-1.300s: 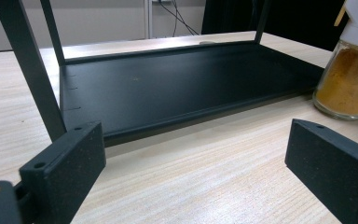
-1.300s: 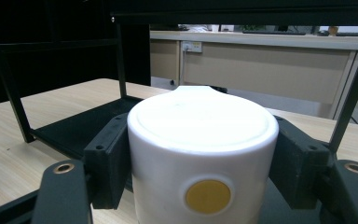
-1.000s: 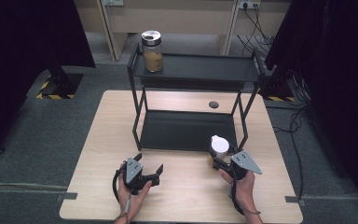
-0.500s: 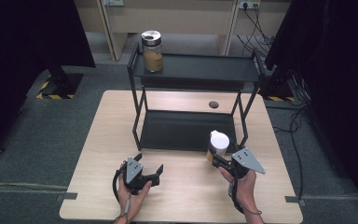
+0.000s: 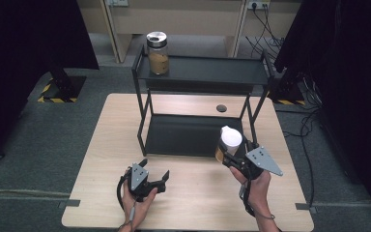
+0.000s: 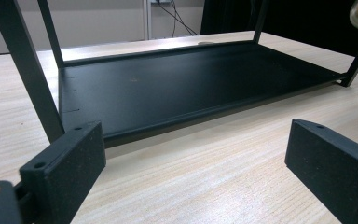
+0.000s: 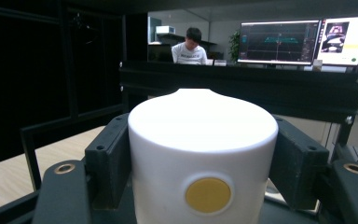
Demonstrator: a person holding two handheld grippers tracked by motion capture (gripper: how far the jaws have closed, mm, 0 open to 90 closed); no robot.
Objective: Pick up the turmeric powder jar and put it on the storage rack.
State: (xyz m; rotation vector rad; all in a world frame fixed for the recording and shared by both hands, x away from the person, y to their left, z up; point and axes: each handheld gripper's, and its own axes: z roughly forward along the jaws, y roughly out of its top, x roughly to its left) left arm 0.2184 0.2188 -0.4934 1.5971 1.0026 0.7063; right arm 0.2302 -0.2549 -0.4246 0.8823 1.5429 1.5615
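A jar with a white cap and amber contents hangs above the table's right front, in front of the black two-shelf rack. My right gripper is shut on it, and in the right gripper view both black jaws press the white cap from its sides, my right gripper level with the rack's upper shelf. My left gripper rests on the table at the front left, open, with nothing between its jaws. In the left gripper view, my left gripper faces the lower shelf.
A second jar with a silver lid stands at the left end of the top shelf. The wooden table has a round hole behind the rack. Cables lie on the floor at the right. A person sits at monitors far beyond.
My right gripper has risen with the white-capped jar, which now stands higher against the rack. The left gripper has not moved.
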